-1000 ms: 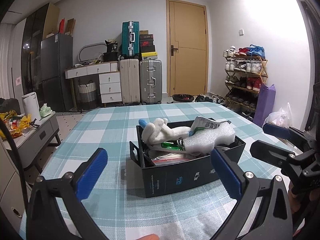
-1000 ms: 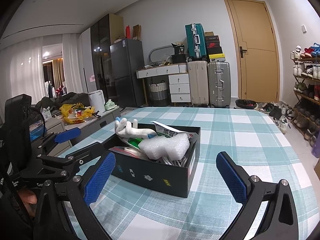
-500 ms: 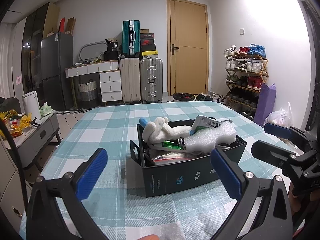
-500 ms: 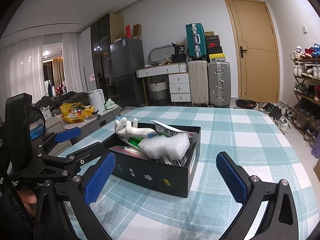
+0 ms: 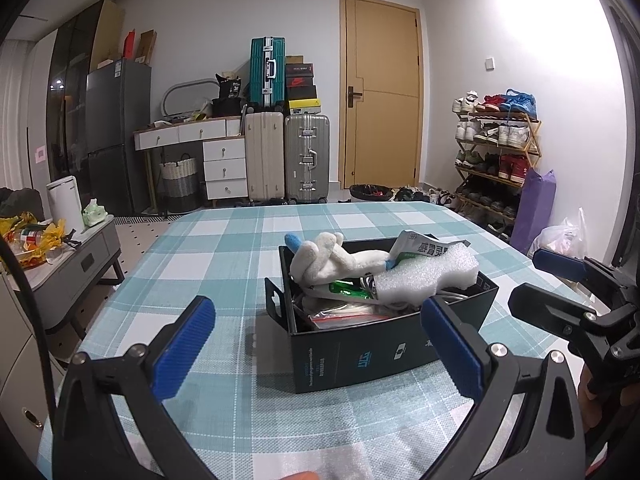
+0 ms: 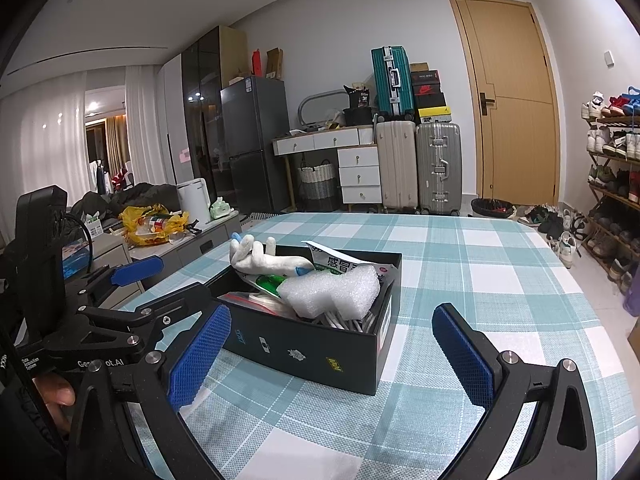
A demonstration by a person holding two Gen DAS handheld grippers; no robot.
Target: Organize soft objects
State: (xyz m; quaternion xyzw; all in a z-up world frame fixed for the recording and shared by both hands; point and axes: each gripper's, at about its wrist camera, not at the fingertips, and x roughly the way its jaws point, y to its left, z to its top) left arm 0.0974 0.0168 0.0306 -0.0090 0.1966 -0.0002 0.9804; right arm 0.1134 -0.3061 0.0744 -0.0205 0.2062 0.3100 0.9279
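A black box [image 5: 384,348] stands on the teal checked tablecloth [image 5: 224,248]. It holds a white knit glove [image 5: 332,260], a white foam piece [image 5: 428,276], a paper packet [image 5: 420,246], a green sachet and a clear bag. My left gripper [image 5: 320,348] is open and empty, just short of the box's near side. My right gripper [image 6: 332,356] is open and empty, near the box [image 6: 320,348] with the glove [image 6: 264,260] and foam [image 6: 332,292] in it. Each gripper shows at the edge of the other's view.
Beyond the table are suitcases [image 5: 288,160], a white drawer unit [image 5: 224,166], a fridge [image 5: 116,136], a wooden door [image 5: 380,96] and a shoe rack [image 5: 496,152] at the right. A low grey cabinet [image 5: 68,260] with clutter stands left of the table.
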